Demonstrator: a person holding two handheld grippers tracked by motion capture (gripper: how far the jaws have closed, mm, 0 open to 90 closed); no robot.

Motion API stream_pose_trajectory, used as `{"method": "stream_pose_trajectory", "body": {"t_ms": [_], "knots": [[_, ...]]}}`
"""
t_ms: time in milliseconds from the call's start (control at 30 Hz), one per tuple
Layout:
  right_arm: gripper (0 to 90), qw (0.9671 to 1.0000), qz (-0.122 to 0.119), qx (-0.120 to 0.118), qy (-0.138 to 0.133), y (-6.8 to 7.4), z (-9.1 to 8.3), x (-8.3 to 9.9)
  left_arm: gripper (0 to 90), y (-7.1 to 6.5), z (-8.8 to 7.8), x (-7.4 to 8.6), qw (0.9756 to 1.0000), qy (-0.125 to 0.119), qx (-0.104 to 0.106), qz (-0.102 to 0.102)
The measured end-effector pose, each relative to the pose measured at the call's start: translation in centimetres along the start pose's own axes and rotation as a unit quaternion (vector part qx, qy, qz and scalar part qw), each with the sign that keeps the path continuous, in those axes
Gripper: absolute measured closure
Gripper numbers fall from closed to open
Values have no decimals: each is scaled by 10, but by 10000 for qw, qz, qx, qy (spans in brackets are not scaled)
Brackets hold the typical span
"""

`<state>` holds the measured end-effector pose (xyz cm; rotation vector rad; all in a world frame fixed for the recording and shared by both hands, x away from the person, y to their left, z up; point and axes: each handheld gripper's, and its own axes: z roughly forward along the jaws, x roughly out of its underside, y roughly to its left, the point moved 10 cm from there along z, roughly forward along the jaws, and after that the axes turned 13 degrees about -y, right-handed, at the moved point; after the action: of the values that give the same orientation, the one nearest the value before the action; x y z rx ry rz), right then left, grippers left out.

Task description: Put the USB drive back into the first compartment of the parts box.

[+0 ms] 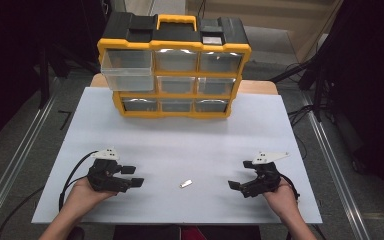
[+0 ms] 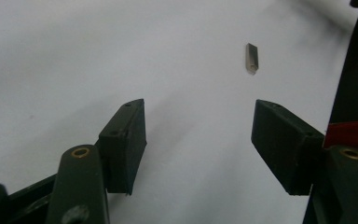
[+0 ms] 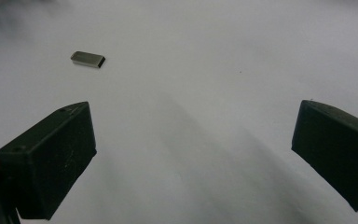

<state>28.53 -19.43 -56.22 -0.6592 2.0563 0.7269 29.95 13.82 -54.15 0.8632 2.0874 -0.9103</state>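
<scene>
Scene: a white worktop (image 1: 130,130) is seen from the high view, with a yellow-and-black drawer cabinet (image 1: 175,65) standing at its far edge.
Cabinet state: the top-left drawer (image 1: 127,70) is pulled out toward the person; the other clear drawers are seen pushed in.
Drawer contents: cannot be told from the high view; the clear fronts are too small and glary.
Work piece: a small metal piece (image 1: 186,184) is lying flat on the worktop, near the front edge, between the two grippers and touching neither.
Left hand-held gripper (image 1: 135,176): held low over the worktop at the left, jaws spread wide, nothing between them. In the left gripper view the left hand-held gripper (image 2: 198,147) is aimed at the metal piece (image 2: 251,58), which lies ahead and a little toward the right-hand jaw.
Right hand-held gripper (image 1: 241,175): held low at the right, jaws likewise wide apart and empty. In the right gripper view the right hand-held gripper (image 3: 191,158) has the metal piece (image 3: 87,59) ahead, off toward its left-hand jaw.
Progress (judged): the drawer is already opened; the piece is not yet grasped.
Remaining (judged): the piece is to be picked up, carried to the open drawer, released there, and the drawer probably pushed shut.
Caution: the piece is thin and flat, so a low, well-centred pinch is likely to be needed.
</scene>
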Motion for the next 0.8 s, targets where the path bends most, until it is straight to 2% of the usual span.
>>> {"method": "stream_pose_trajectory", "body": {"t_ms": [200,500,800], "knots": [[0,10000,25,-36,3,2,-3,0,307,3,0,-1,9999,-8,-96,43],[0,10000,4,-73,52,4,-2,1,307,1,-1,-4,9998,-45,-138,125],[0,9999,6,-136,84,6,1,0,309,1,-4,-7,9998,-71,-146,80]]}}
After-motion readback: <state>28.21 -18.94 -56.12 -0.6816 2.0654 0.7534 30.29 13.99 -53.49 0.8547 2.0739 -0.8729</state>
